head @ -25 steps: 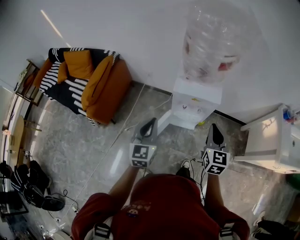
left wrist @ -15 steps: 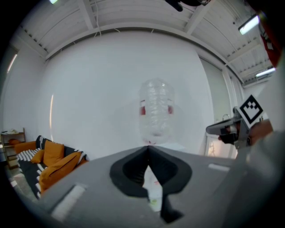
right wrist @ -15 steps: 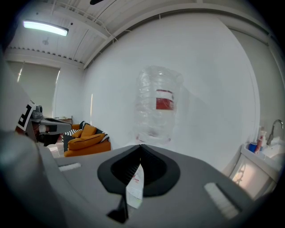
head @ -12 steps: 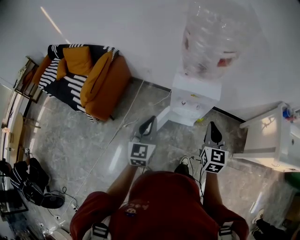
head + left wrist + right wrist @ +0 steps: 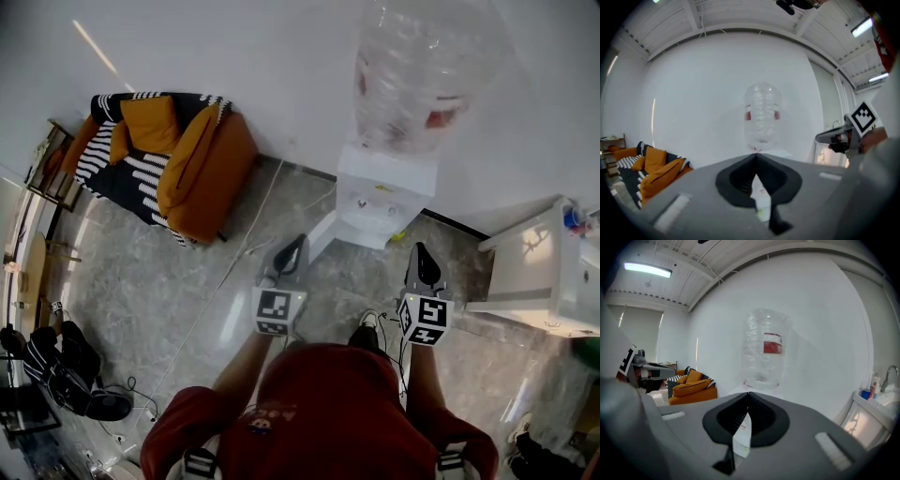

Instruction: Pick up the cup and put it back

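Grey stone floor [image 5: 169,281], white wall [image 5: 234,56], water dispenser [image 5: 382,202] ahead. Over the last second almost nothing changed; the dispenser only drifted slightly in the head view. Left tongs [image 5: 298,242] and right tongs [image 5: 423,248] are both clenched, empty. No cup in any view, so pickup looks not yet begun.

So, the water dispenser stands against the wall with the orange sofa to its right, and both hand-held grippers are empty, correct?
Not quite: the head view shows the orange sofa to the left of the water dispenser. It does stand against the wall, and the left hand-held gripper and right hand-held gripper are both empty.
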Tool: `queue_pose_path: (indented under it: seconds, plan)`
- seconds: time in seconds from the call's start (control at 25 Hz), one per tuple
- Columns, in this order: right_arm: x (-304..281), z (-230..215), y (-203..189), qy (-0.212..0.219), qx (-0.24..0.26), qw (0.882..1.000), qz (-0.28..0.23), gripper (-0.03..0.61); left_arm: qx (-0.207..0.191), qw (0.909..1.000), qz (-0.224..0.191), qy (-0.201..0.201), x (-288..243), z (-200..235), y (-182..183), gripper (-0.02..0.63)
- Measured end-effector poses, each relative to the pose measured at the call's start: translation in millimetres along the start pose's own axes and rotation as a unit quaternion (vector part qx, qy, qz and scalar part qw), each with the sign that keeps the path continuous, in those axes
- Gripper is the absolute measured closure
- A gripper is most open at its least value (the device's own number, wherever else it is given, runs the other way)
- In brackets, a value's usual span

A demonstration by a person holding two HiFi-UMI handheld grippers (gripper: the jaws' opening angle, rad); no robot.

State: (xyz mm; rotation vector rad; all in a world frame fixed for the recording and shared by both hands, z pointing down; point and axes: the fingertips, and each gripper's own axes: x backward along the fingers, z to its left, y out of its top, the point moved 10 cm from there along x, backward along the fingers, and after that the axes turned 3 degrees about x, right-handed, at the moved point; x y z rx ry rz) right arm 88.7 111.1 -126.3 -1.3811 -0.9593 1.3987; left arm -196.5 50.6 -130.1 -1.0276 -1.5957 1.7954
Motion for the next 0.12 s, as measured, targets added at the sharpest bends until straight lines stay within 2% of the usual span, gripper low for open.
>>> queue_pose_path:
  seconds: [0.12]
  plan:
    - [0.9,-1.6,-0.6,0.002,0.000,1.000,0.000,0.577,0.004,1.0000,0.000,-0.006,-2.1,-4.3,-0.6,0.614]
